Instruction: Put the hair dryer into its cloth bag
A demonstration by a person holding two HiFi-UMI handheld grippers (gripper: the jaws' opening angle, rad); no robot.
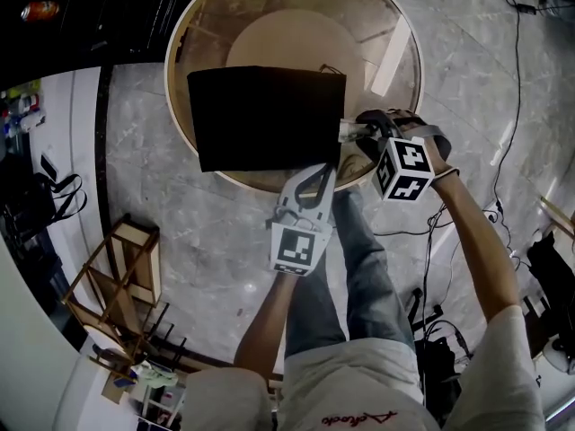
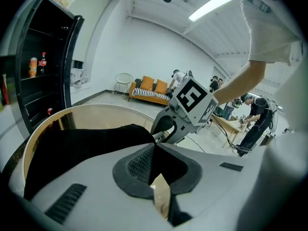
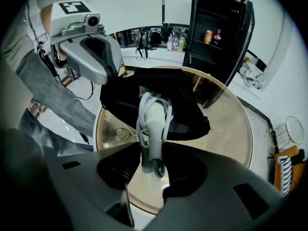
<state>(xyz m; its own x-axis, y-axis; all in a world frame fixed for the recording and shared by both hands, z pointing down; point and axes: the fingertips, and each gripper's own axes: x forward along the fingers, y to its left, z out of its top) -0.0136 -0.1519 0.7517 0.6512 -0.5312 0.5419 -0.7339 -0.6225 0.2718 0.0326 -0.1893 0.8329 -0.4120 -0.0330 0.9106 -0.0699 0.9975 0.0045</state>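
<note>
Round wooden bench [image 1: 287,34], seen from above. A black cloth bag [image 1: 265,119] lies spread across its near half, its right end turned towards the two grippers.

Left forearm [image 1: 269,321]: reaches straight forward from the body. The left gripper [image 1: 319,180] slopes gently down to the near right corner of the bag. Its jaws are pressed almost together, with a fold of the black fabric pinched between the pads; the left gripper view shows this fold running forward from the jaws into the body of the bag.

Right forearm [image 1: 476,241]: comes in from the right with the wrist bent inward. The right gripper [image 1: 359,137] points steeply down at the right end of the bag, just beside the left gripper and farther over the bench. Its jaws stand partly closed on the pale grey handle of the hair dryer [image 3: 153,124], one pad on each side.

Hair dryer: the handle runs away from the right jaws towards the bag. Its far end is surrounded by black fabric at the bag's mouth, and the head cannot be seen. Its free end hangs above the bench.

Cord [image 3: 139,121]: white, wound in loops along the handle.
</note>
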